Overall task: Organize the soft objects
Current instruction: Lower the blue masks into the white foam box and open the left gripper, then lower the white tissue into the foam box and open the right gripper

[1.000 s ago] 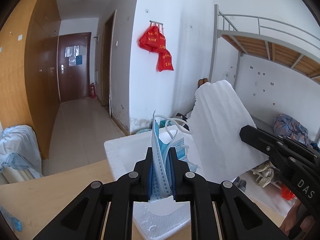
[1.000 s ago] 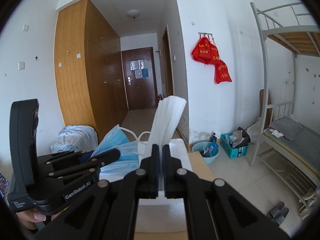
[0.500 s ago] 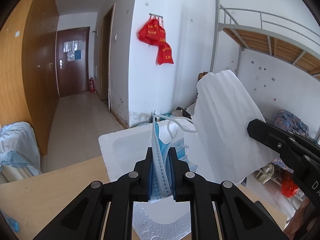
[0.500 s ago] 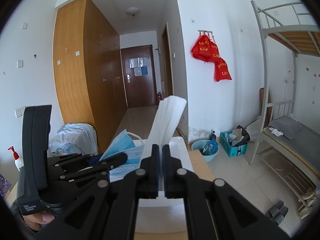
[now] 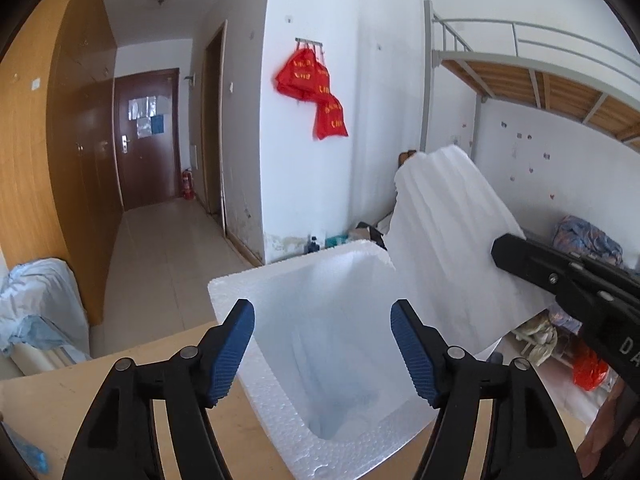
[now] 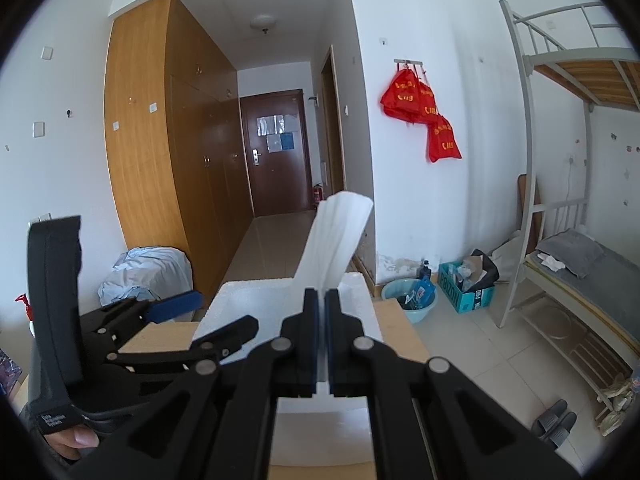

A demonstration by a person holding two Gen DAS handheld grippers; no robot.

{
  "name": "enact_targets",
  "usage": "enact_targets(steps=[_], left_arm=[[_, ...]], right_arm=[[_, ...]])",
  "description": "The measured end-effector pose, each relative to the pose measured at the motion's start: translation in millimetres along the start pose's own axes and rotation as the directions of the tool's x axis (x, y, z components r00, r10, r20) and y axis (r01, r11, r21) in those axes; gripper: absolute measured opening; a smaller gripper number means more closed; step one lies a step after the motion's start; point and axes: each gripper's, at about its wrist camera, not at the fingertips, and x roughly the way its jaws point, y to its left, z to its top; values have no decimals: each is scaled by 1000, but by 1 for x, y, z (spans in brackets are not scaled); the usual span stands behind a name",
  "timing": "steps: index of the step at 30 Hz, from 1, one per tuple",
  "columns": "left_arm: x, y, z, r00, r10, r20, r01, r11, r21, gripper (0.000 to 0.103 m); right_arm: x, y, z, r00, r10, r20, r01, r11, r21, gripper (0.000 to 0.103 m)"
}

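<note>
A white foam box (image 5: pixel 280 280) stands open on the wooden table (image 5: pixel 60 400); it also shows in the right wrist view (image 6: pixel 248 296). My left gripper (image 5: pixel 322 344) is open and empty above the box mouth. Something pale blue lies blurred at the box bottom (image 5: pixel 344 412). My right gripper (image 6: pixel 322 340) is shut on a white foam sheet (image 6: pixel 340 232), held upright over the box; the sheet shows at the right of the left wrist view (image 5: pixel 444 248).
A blue item (image 5: pixel 28 454) lies at the table's left edge. A red-pump bottle (image 6: pixel 24 306) stands at left. A bundle of pale cloth (image 5: pixel 36 304) sits by the wardrobe. A bunk bed (image 6: pixel 580 264) stands right.
My left gripper has opened and let go of the blue face masks, which have dropped out of sight into the box. The right gripper still holds the foam sheet.
</note>
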Motion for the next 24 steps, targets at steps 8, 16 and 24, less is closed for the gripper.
enact_targets(steps=[8,16,24], left_arm=[[-4,4,1,1000,20,7,-20,1000,5,72],[-9,14,4,999,38,18,-38,999,-34,72],[-17,34,1,997,71,19,-70,995,-67,72]], right_arm=[[2,0,-1,1000,6,-5,-6,1000,-4,5],[6,1,4,1000,10,-4,-10,1000,-13,5],[25,7,6,1000,20,-19,-21,1000,-15,5]])
